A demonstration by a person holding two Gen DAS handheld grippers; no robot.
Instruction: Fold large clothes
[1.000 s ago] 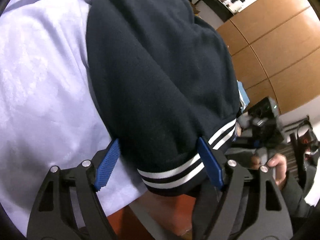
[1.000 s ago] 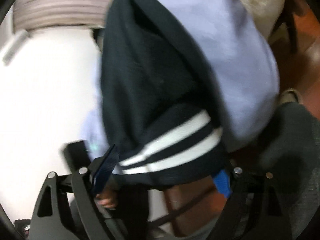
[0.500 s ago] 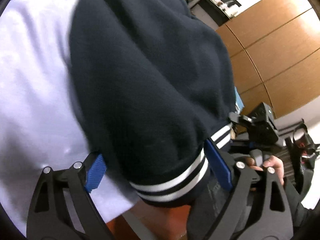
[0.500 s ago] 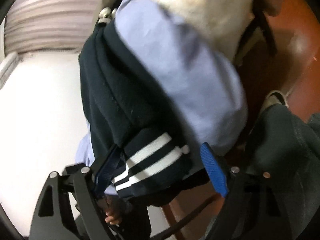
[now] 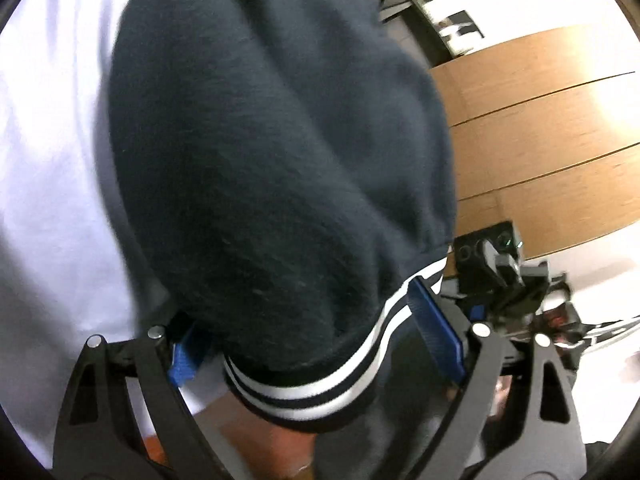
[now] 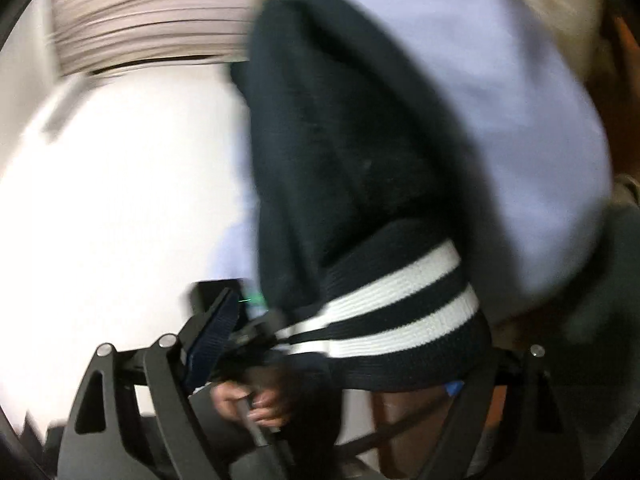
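A garment with a pale lavender body (image 5: pixel 44 128) and dark navy sleeves fills both views. In the left wrist view a navy sleeve (image 5: pixel 272 152) with a white-striped cuff (image 5: pixel 320 396) hangs between the fingers of my left gripper (image 5: pixel 320 344), whose jaws stand wide apart around it. In the right wrist view the other navy sleeve (image 6: pixel 340 152) and its striped cuff (image 6: pixel 400 320) hang between the wide-apart fingers of my right gripper (image 6: pixel 332 344). The lavender body (image 6: pixel 520 120) lies beside it. The view is blurred.
The right gripper's camera body (image 5: pixel 496 256) shows at the right of the left wrist view. Wooden cabinet panels (image 5: pixel 540 140) and a dark shelf (image 5: pixel 420 20) stand behind. The person's hand (image 6: pixel 248 400) on the other gripper shows low in the right wrist view, with white wall (image 6: pixel 100 200) and blinds (image 6: pixel 140 20).
Both sleeves have slid closer into the open jaws and fill more of each view. The right wrist view has swung and blurred, with the striped cuff now wider across the fingers.
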